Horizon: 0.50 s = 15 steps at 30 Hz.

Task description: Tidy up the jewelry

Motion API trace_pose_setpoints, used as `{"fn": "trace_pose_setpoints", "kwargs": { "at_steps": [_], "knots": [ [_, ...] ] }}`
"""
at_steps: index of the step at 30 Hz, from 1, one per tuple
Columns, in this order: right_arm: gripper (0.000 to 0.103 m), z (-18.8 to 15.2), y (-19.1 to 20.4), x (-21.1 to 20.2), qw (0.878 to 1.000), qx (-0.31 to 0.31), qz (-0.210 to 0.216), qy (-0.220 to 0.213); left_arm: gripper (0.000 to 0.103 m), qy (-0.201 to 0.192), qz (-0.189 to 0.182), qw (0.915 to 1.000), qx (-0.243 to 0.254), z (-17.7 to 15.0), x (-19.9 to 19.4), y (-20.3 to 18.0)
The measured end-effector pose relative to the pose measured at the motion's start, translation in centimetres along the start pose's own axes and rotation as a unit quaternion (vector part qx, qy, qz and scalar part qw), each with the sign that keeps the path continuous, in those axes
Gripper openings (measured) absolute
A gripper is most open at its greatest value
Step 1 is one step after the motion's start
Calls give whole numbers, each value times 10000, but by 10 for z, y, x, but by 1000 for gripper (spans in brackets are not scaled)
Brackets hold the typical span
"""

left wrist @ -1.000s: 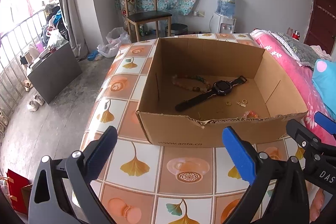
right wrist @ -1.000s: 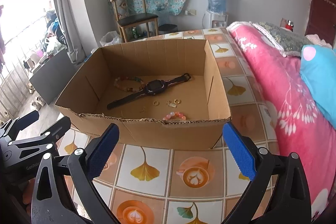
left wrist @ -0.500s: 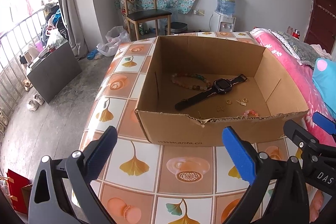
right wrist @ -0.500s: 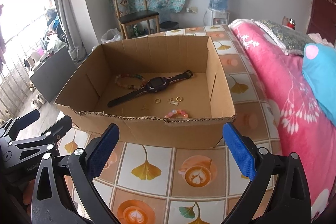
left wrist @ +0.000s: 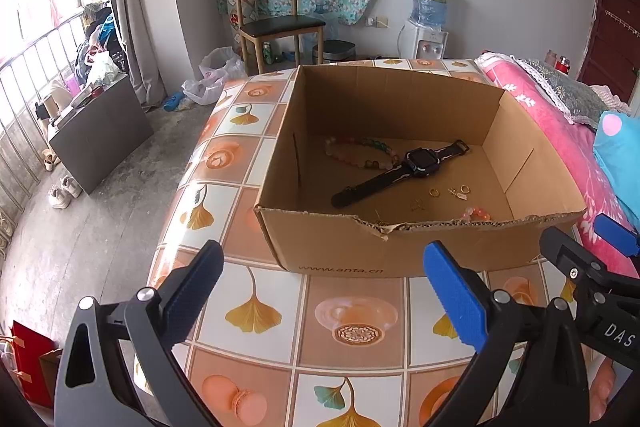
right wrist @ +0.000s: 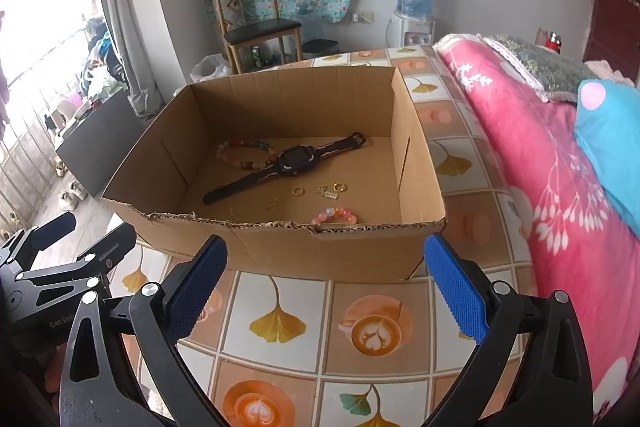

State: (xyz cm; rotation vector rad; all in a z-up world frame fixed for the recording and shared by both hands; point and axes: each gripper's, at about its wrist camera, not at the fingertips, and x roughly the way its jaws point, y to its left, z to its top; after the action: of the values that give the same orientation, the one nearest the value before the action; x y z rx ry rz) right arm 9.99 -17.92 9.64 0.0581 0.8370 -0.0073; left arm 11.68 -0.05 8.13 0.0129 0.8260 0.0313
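Note:
An open cardboard box (left wrist: 332,247) (right wrist: 280,251) stands on the tiled table. Inside lie a black watch (left wrist: 404,171) (right wrist: 280,167), a long bead bracelet (left wrist: 360,153) (right wrist: 244,155), a pink bead bracelet (left wrist: 476,214) (right wrist: 334,215), small gold rings (left wrist: 434,192) (right wrist: 298,191) and tiny earrings. My left gripper (left wrist: 320,283) hangs open before the box's near wall, holding nothing. My right gripper (right wrist: 326,279) is open too, empty, in front of the same wall. Each gripper shows at the edge of the other's view.
The table (left wrist: 256,311) carries a tile-pattern cloth with leaves and coffee cups. A pink blanket (right wrist: 560,195) and blue pillow (right wrist: 612,139) lie to the right. A wooden chair (left wrist: 276,23), water dispenser (left wrist: 426,27) and bare floor at left sit beyond.
Both views have risen slightly, so more of the box floor and its jewelry shows. The grippers stay open and the items have not moved.

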Motion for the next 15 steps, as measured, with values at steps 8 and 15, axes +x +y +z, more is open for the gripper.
{"fn": "trace_pose_setpoints", "kwargs": {
  "at_steps": [8,15],
  "knots": [
    [95,-1,4,2,10000,-68,8,35,99,4,-2,10000,-6,0,0,0],
    [95,-1,6,2,10000,-79,10,18,99,-2,-40,10000,-12,2,0,-1]
  ]
}}
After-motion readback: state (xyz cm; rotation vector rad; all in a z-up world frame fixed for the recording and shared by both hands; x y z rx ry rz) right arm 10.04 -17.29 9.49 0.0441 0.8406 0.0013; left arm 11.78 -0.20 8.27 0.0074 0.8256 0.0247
